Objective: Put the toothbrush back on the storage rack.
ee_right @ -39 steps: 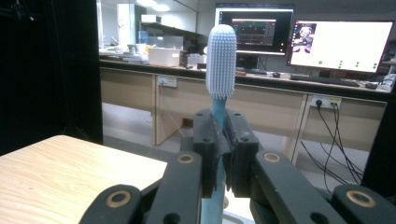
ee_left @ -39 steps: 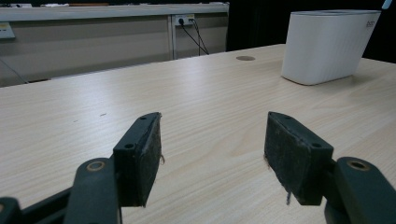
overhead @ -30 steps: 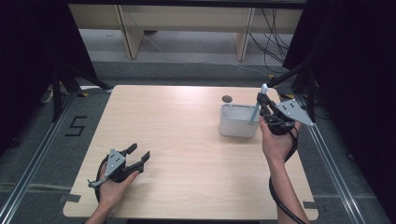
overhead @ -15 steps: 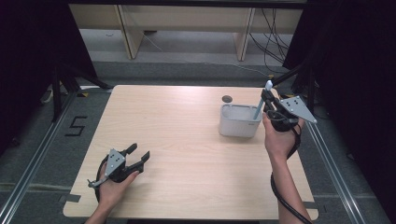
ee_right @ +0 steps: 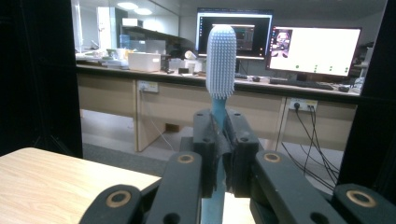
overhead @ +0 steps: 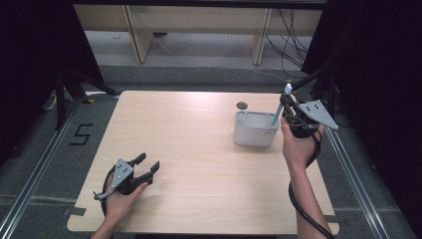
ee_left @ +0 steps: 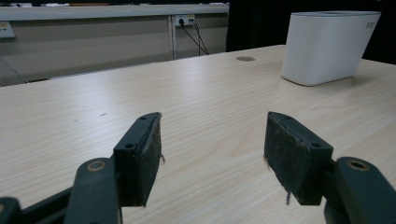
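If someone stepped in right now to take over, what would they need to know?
Right gripper: shut on a toothbrush, held bristles up, its lower end over the right end of the white holder.
Left gripper: open, holding nothing, resting at the near left of the table.
Done: toothbrush gripped.
Left: whether it is going into the holder or coming out cannot be told; finish that move.
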Demonstrator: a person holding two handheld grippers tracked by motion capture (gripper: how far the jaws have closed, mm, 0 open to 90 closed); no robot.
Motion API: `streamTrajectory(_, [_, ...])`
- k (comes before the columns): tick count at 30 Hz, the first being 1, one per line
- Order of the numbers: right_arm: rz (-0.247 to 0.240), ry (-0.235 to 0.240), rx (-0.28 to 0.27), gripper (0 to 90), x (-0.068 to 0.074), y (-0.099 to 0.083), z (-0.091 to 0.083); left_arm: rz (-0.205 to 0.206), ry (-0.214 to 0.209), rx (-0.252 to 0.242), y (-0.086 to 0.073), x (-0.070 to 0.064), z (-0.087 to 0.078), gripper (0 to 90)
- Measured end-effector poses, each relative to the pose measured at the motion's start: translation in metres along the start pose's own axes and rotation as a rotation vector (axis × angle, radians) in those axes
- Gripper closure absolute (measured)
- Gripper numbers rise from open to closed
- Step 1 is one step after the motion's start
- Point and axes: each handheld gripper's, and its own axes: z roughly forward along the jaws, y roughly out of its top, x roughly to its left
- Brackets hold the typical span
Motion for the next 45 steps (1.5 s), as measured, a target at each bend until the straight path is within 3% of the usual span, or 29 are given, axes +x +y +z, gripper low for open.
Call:
streamTrajectory(28, [0.013,-0.029,0.021,84.8,-0.009,-0.012,0.013,-0.002,0.0,-0.003,0.0,0.0,0.0,36.5])
streamTrajectory(31, [0.03,-0.035,0.033,84.8,-0.008,-0.014,0.013,-0.002,0.0,-0.003,0.0,0.0,0.0,36.5])
streamTrajectory(34, [0.013,-0.033,0.034,84.8,-0.01,-0.016,0.014,-0.003,0.001,-0.003,0.0,0.0,0.0,36.5])
streamTrajectory(35, [0.03,-0.03,0.039,84.8,-0.009,-0.017,0.014,-0.004,0.0,-0.003,0.0,0.0,0.0,36.4])
streamTrajectory(41, [0.022,-0.035,0.056,84.8,-0.009,-0.019,0.015,-0.004,0.001,-0.004,0.0,0.0,0.0,36.5])
streamTrajectory(45, [0.026,-0.033,0.043,84.8,-0.008,-0.021,0.017,-0.003,0.0,-0.004,0.0,0.0,0.0,36.5])
